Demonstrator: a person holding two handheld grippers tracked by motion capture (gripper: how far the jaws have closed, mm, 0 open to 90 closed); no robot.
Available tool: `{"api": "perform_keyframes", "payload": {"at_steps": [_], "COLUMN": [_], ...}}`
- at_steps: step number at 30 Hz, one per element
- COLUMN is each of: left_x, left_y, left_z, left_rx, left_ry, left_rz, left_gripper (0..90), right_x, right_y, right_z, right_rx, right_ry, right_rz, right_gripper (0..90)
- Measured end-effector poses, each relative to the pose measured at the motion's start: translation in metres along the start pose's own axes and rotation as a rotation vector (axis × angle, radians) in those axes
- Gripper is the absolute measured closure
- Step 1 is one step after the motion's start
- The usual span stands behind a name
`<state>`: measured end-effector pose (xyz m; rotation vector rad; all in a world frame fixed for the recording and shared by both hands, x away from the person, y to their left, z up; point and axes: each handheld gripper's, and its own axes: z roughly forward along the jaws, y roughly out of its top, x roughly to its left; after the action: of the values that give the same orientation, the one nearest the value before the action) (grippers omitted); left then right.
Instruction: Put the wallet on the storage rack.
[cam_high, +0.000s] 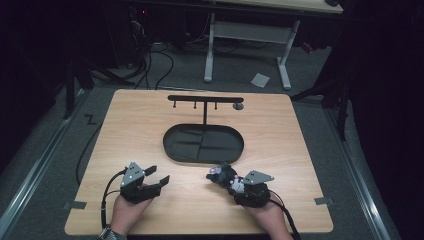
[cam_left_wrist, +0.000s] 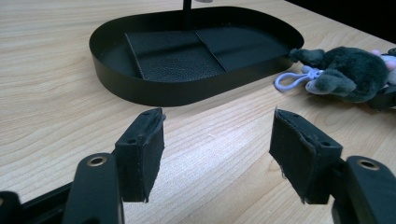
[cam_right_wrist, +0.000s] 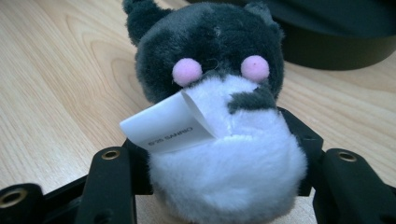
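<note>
Nearest, the right tongs (cam_right_wrist: 219, 186) clamp the plush keychain (cam_right_wrist: 215, 116) low over the table (cam_high: 280, 130); the left tongs (cam_left_wrist: 217, 149) gape empty. Beyond, the oval tray (cam_high: 172, 150) and its hanger rack (cam_high: 205, 99) stand bare: pickup done, hanging likely left.

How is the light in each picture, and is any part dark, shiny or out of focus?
High view: the pale wooden table is lit, the room around it nearly black. Left gripper view: a soft sheen lies on the wood before the black oval tray; the jaws look sharp. Right gripper view: the grey-and-white plush toy is evenly lit, the tray rim behind it blurred.
</note>
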<state>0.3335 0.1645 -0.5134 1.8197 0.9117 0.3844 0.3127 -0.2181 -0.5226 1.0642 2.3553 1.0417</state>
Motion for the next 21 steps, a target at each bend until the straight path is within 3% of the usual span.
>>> {"api": "perform_keyframes", "payload": {"at_steps": [9, 16, 21], "left_x": [0.0, -0.002, -0.003], "left_y": [0.001, 0.004, 0.004], "left_z": [-0.002, -0.004, -0.005], "left_rx": [-0.018, -0.026, -0.029], "left_ry": [-0.01, -0.024, -0.017], "left_rz": [-0.003, 0.024, 0.04], "left_gripper": [35.7, 35.7, 35.2], "right_x": [0.001, -0.005, -0.006], "right_y": [-0.001, 0.004, 0.005], "right_z": [-0.011, -0.025, -0.032], "right_rx": [-0.095, -0.202, -0.243], "right_ry": [-0.047, -0.082, -0.116], "right_rz": [0.014, 0.062, 0.072], "right_gripper": [43.6, 43.6, 43.6]}}
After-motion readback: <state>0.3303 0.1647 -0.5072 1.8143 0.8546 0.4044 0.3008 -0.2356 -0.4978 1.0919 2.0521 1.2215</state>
